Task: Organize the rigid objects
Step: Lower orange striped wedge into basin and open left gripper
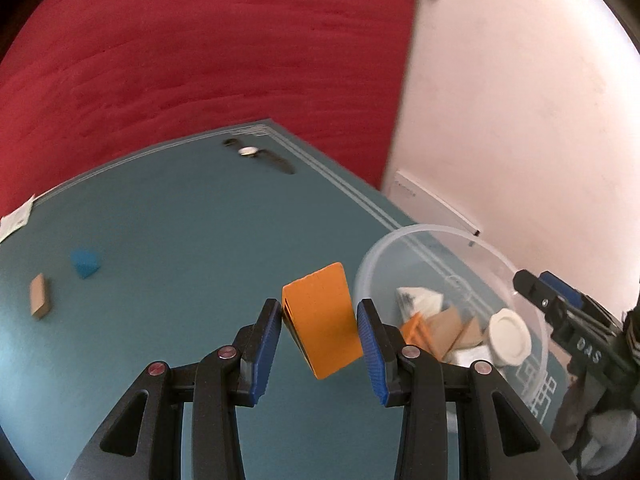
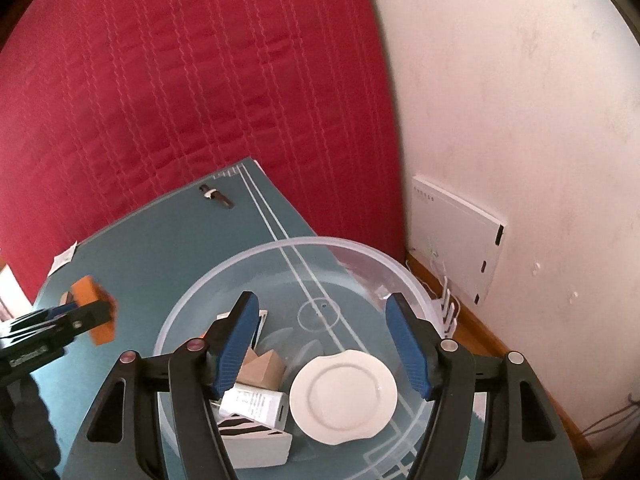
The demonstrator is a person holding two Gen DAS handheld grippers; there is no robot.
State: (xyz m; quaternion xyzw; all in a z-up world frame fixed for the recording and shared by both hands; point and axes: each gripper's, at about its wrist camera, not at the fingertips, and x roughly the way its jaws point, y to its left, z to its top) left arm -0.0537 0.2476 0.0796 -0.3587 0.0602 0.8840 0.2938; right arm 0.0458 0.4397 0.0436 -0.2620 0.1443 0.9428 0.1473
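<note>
1. Left gripper (image 1: 318,330) tilts downward over the teal surface (image 1: 180,220), just left of the clear plastic bowl (image 1: 420,236). Its jaws pinch an orange block (image 1: 320,320) between the blue pads; the block sits tilted in the grip, clear of the surface.
2. In the right wrist view the same left gripper (image 2: 90,312) enters from the left edge, block (image 2: 86,288) in its jaws, beside the bowl's left wall and outside it.
3. Right gripper (image 2: 320,340) points down and forward over the bowl (image 2: 280,246). Its jaws stand spread with nothing between the pads; the white round lid (image 2: 344,398) lies on the bowl floor below the gap, not gripped.
4. In the left wrist view the right gripper (image 1: 536,288) reaches in from the right, tips over the bowl's far right rim.
5. Bowl contents: white lid (image 1: 510,336), tan wooden pieces (image 2: 262,368), a white printed box (image 2: 256,402), a black-and-white piece (image 2: 256,440), an orange piece (image 1: 416,330).
6. Loose on the surface: blue block (image 1: 85,263) and tan wooden block (image 1: 39,295) at far left, near each other but apart; a wristwatch (image 1: 256,154) near the far edge.
7. Red quilted fabric (image 2: 180,100) lies behind the surface; white wall (image 2: 500,100) to the right.
</note>
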